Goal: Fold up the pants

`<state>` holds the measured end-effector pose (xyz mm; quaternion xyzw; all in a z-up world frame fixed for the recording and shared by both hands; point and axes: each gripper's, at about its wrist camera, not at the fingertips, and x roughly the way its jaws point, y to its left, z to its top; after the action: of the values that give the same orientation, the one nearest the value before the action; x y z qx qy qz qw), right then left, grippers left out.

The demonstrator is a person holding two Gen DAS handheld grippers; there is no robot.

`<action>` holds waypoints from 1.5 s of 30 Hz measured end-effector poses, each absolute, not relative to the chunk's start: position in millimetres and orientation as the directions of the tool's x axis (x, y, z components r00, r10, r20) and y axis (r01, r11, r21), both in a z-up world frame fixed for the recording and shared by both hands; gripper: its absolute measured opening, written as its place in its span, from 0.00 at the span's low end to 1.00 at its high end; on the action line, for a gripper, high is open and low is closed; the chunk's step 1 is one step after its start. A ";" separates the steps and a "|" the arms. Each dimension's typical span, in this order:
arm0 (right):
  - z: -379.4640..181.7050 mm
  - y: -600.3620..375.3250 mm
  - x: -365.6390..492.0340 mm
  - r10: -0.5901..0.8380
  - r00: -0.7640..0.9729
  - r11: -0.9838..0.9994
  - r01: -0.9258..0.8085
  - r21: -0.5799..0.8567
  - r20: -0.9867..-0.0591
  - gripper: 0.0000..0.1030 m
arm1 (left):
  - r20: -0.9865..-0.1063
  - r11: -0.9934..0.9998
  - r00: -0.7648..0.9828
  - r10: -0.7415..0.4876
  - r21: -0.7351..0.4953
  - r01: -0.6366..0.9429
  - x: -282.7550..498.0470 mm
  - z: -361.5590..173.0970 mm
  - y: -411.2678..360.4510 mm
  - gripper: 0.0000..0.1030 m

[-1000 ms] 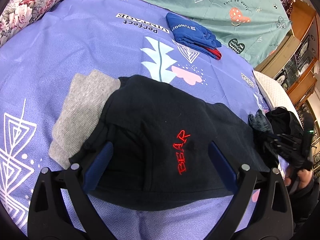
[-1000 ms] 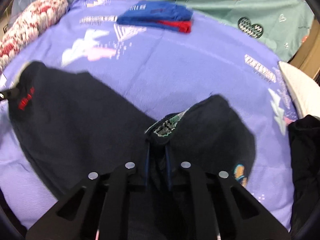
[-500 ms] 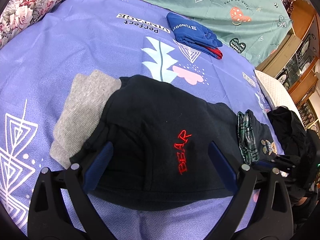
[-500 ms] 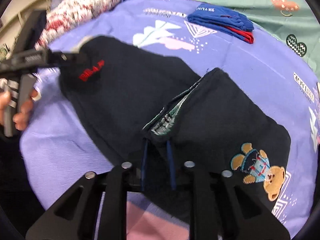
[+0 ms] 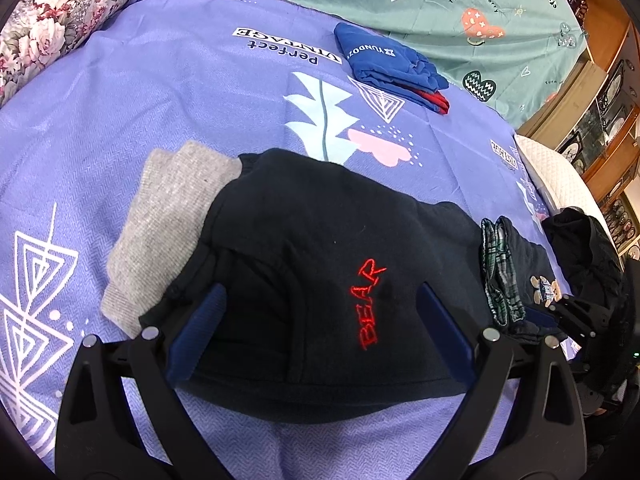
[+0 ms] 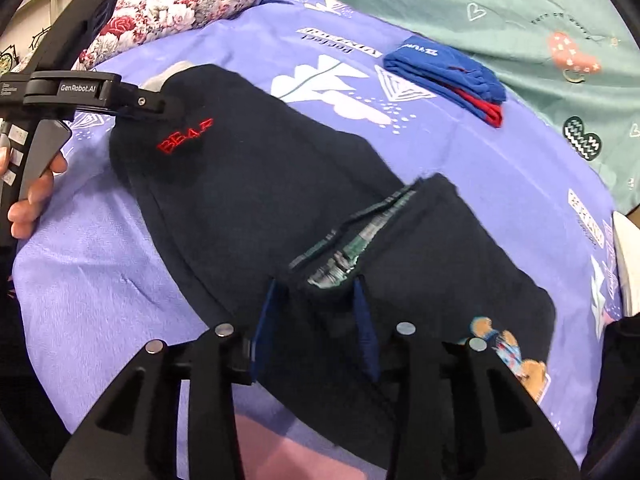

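Black pants [image 5: 320, 264] with red "BEAR" stitching lie on the purple bed sheet, a grey ribbed cuff [image 5: 160, 232] at their left end. Their other end is folded over, showing plaid lining [image 6: 352, 248] and a bear patch [image 6: 516, 356]. My left gripper [image 5: 320, 320] is open, its blue pads straddling the pants near the lettering. My right gripper [image 6: 316, 304] has its jaws partly parted around the folded edge by the lining; it also shows in the left wrist view [image 5: 560, 320].
A folded blue and red garment [image 5: 392, 68] lies farther back on the sheet. A floral pillow [image 5: 52, 24] is at the back left, a green sheet [image 5: 440, 0] behind. A dark garment pile [image 5: 580, 248] and wooden furniture [image 5: 608, 80] stand at the right.
My right gripper carried the pants' end over toward the middle, laid it folded on the sheet, and its jaws have parted. The left gripper has stayed put.
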<state>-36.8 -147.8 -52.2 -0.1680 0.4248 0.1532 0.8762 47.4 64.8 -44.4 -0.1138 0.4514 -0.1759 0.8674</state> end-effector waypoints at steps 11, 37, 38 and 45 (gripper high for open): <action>-15.6 -179.0 -44.7 0.217 0.521 0.913 -0.408 -0.018 -0.825 0.16 | -0.733 0.903 0.529 -0.427 -0.380 0.203 47.2 -44.3 67.6 0.94; -25.9 -278.1 -64.5 0.227 0.525 0.974 -0.122 0.191 -0.820 0.21 | -0.751 0.918 0.529 -0.395 -0.342 0.201 49.0 -45.3 62.8 0.94; -12.9 -282.3 -63.8 0.201 0.568 0.980 -0.109 0.168 -0.798 0.21 | -0.746 0.913 0.529 -0.405 -0.354 0.201 49.0 -44.6 64.9 0.94; -52.6 -314.3 -6.3 0.208 0.502 0.973 -0.016 0.232 -0.840 0.37 | -0.671 0.838 0.568 -0.476 -0.541 0.064 27.1 -22.0 115.3 0.94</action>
<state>-6.3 -314.3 -52.6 0.0974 0.4949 0.0650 0.8610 27.1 115.3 -22.0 -0.2361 0.4367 -0.1583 0.8535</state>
